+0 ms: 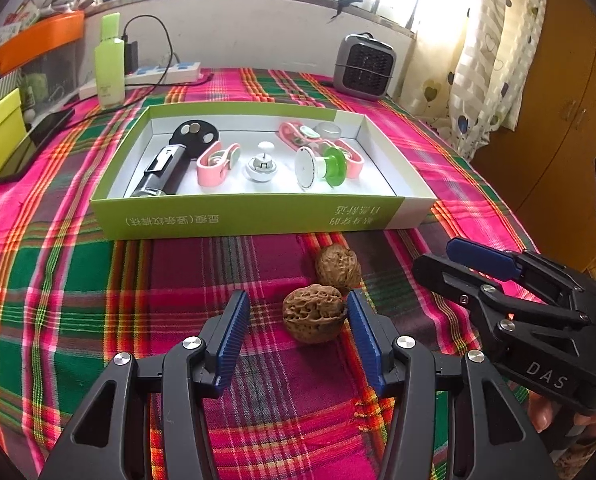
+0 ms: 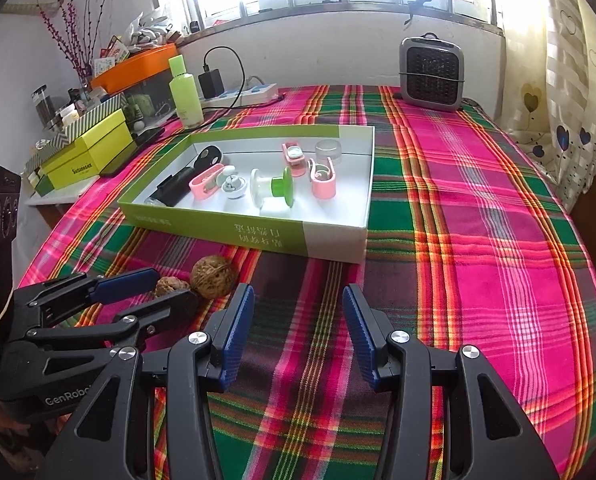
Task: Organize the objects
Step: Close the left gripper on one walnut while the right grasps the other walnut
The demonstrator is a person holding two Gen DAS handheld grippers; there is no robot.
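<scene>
Left wrist view puts the left claw (image 1: 294, 312) low over the plaid cloth, blue pads spread wide, and a walnut (image 1: 313, 314) sits right between them, brushing the right-hand pad while the other pad stands clear of it. Nothing is pinched. A second walnut (image 1: 337, 267) lies just behind the first, touching it, between the claw and the front wall of the green-and-white box (image 1: 254, 216).

Inside the box, toward its left end, lies a black flashlight (image 1: 162, 172) with a black disc (image 1: 196, 136) at its far tip. Next along come a pink clip (image 1: 217, 162), a small white spinning top (image 1: 261, 165) and a white-and-green spool (image 1: 317, 166). More pink clips (image 1: 296, 132) and a clear round jar (image 1: 327, 130) sit near the back right corner.

Over on the near right side of the surface, the right claw (image 2: 298, 312) hangs above bare cloth, pads apart, holding nothing. From its camera the two walnuts show to the left, the nearer one half hidden behind the left claw's fingers.

Along the far edge stand a green bottle (image 1: 109, 62), a white power strip (image 1: 166, 72) and a grey fan heater (image 1: 363, 65).
</scene>
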